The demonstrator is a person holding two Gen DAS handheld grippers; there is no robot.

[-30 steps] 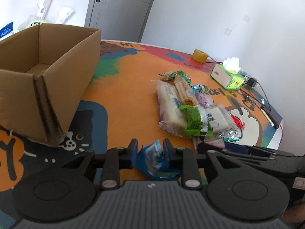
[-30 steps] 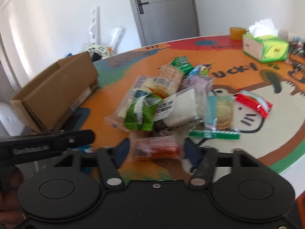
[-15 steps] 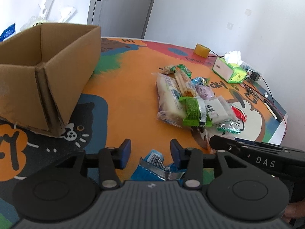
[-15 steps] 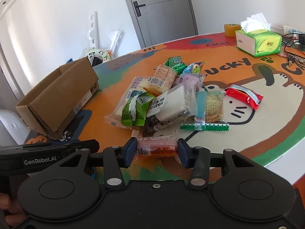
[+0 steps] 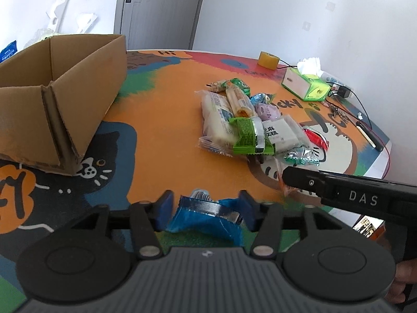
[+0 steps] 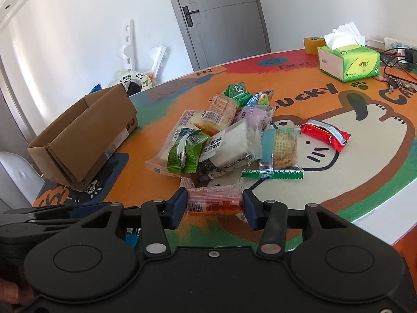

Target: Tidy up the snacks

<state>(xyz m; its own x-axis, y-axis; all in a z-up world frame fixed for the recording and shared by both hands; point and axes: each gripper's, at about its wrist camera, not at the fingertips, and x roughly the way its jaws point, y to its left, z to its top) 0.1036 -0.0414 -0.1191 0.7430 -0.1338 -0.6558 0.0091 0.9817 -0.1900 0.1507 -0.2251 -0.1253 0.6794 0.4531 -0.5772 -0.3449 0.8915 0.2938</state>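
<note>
A pile of wrapped snacks (image 5: 247, 122) lies mid-table; it also shows in the right wrist view (image 6: 229, 140). An open cardboard box (image 5: 54, 94) stands at the left, also seen in the right wrist view (image 6: 86, 135). My left gripper (image 5: 206, 210) is open, with a blue snack packet (image 5: 206, 216) lying loose between its fingers. My right gripper (image 6: 215, 204) is shut on a red-orange snack packet (image 6: 213, 200) at the pile's near edge.
A green tissue box (image 6: 349, 61), a tape roll (image 6: 312, 44), and cables with a charger (image 6: 401, 60) sit at the table's far right. A red packet (image 6: 324, 134) lies apart from the pile. The table's edge (image 6: 385, 219) runs close on the right.
My left gripper opened and released the blue packet, which now lies between its fingers. My right gripper closed onto the red-orange packet.
</note>
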